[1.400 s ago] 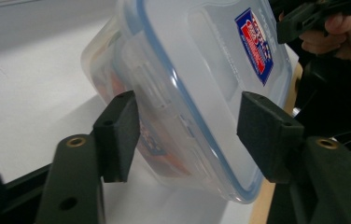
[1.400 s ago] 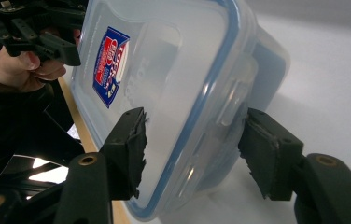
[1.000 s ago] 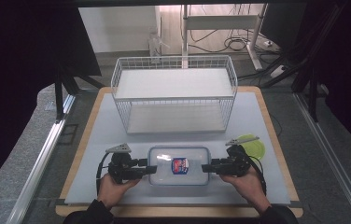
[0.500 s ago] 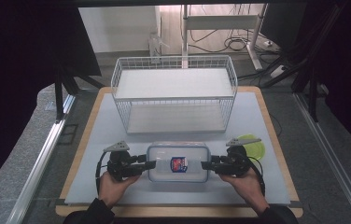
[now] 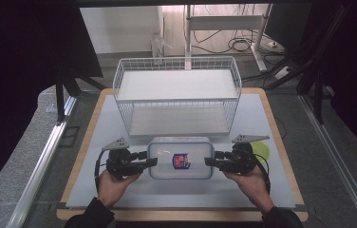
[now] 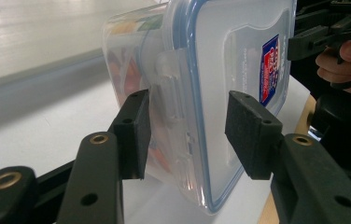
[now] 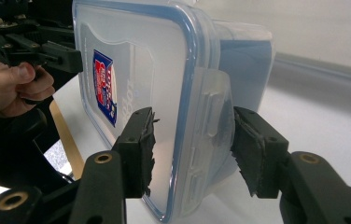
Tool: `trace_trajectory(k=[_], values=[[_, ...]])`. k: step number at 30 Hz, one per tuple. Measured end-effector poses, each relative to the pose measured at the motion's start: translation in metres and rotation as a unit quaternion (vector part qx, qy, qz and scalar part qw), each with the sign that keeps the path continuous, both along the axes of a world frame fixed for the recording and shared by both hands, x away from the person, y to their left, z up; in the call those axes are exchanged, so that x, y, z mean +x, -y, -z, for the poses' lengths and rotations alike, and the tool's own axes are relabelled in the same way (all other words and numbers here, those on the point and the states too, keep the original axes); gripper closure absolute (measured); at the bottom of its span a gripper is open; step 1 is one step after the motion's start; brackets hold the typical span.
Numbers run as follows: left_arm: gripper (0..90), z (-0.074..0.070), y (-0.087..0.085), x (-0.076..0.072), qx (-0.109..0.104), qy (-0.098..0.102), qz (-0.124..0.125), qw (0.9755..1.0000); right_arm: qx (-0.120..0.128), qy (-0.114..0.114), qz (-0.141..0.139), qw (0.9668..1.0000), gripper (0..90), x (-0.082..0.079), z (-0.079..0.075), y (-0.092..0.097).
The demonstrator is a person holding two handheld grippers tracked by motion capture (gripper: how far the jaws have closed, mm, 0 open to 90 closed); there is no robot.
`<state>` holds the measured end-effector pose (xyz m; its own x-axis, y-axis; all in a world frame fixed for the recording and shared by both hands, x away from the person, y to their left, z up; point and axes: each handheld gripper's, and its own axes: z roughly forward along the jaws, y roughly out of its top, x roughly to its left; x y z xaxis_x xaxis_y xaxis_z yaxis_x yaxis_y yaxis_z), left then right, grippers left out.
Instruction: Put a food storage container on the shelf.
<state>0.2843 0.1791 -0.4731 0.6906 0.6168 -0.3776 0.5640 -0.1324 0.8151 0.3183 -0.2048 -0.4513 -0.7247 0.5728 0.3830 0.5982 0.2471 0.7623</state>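
A clear plastic food container (image 5: 180, 159) with a blue-rimmed lid and a red-and-blue label hangs between my two grippers, just in front of the wire rack. My left gripper (image 5: 150, 162) is shut on its left end. In the left gripper view the jaws of the left gripper (image 6: 185, 126) straddle the side latch of the container (image 6: 211, 70), whose coloured contents show through the wall. My right gripper (image 5: 210, 161) is shut on the right end. In the right gripper view the right gripper (image 7: 192, 140) clamps the latch flap of the container (image 7: 141, 60).
A white two-tier wire rack (image 5: 176, 95) stands at the back of the white mat (image 5: 176, 197). A yellow-green disc (image 5: 262, 148) lies right of my right gripper. The mat lies on a wooden board (image 5: 281, 142), with dark floor and cables beyond.
Both grippers have carried the container away from the person, toward the wire rack. It now sits closer to the rack's front edge.
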Motion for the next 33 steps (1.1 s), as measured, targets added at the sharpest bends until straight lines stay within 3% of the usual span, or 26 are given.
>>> trace_trajectory(k=[13,26,33], values=[[51.5,-0.018,-0.003,0.007,-0.008,0.014,-0.005,0.9999,0.012,0.021,0.001,0.9997,50.6,0.009,-0.022,-0.002],[51.6,-0.056,-0.005,0.019,-0.001,0.037,-0.009,0.9993,0.023,0.042,0.001,0.9988,50.4,0.022,-0.054,-0.004],[51.6,-0.068,-0.006,0.026,-0.004,0.041,-0.012,0.9991,0.027,0.045,0.002,0.9986,50.4,0.030,-0.066,-0.005]])
